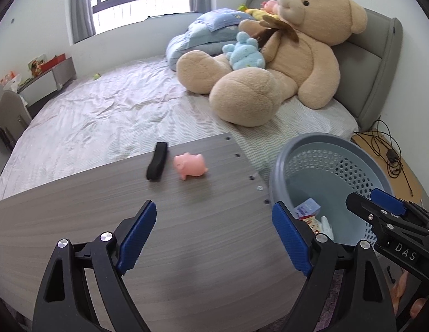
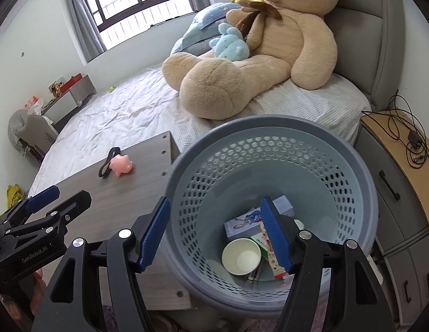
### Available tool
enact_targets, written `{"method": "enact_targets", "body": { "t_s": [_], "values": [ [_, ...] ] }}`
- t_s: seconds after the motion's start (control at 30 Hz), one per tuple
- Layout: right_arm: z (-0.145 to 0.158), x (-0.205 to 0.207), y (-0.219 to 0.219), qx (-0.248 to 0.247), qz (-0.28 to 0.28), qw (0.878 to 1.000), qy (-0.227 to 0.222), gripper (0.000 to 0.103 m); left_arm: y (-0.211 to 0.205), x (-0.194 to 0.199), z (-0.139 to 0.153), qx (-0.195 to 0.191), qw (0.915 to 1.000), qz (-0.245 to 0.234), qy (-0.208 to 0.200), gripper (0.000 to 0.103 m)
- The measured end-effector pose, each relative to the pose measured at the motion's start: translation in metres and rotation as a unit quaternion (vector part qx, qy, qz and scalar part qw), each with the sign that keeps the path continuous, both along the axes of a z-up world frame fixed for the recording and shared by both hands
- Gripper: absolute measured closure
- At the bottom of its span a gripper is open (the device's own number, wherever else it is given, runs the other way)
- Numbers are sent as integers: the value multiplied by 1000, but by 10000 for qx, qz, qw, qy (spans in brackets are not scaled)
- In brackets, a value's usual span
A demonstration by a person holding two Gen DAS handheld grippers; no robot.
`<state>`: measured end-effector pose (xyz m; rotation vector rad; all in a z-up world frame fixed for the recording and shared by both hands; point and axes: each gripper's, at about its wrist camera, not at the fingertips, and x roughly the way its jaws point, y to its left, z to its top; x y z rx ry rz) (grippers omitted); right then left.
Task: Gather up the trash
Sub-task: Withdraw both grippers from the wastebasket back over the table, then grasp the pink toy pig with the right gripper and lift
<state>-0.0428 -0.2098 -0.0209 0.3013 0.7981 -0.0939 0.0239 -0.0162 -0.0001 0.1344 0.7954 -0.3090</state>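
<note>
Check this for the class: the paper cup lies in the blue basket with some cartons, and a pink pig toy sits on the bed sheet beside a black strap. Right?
Not quite. The pink pig toy sits on the grey wooden tabletop, not the bed sheet; the left wrist view shows it. The rest holds: paper cup in the blue basket with cartons, black strap beside the pig.

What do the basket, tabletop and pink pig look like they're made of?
Basket: moulded plastic, matte blue-grey; perforated walls and a thick rolled rim suggest it.
Tabletop: likely laminate or veneered board, matte grey wood grain; the repeating streaks and screw holes at its edge hint at that.
Pink pig: probably soft rubber or vinyl; smooth, rounded, faint sheen. Can't confirm.
</note>
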Motion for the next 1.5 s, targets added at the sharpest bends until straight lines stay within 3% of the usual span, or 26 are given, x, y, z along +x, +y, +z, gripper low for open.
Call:
{"method": "enact_targets", "body": {
  "t_s": [0.4, 0.77, 1.5],
  "values": [
    [-5, 30, 54, -90, 516, 9986, 86, 38, 69, 14, -11, 70, 9972, 735, 100, 19],
    [-5, 82, 105, -203, 1093, 9937, 112, 38, 117, 37, -21, 64, 9915, 1273, 253, 19],
    [-33, 160, 141, -631, 1390, 9878, 305, 36, 128, 78, -49, 116, 9872, 1490, 552, 19]
  ]
}}
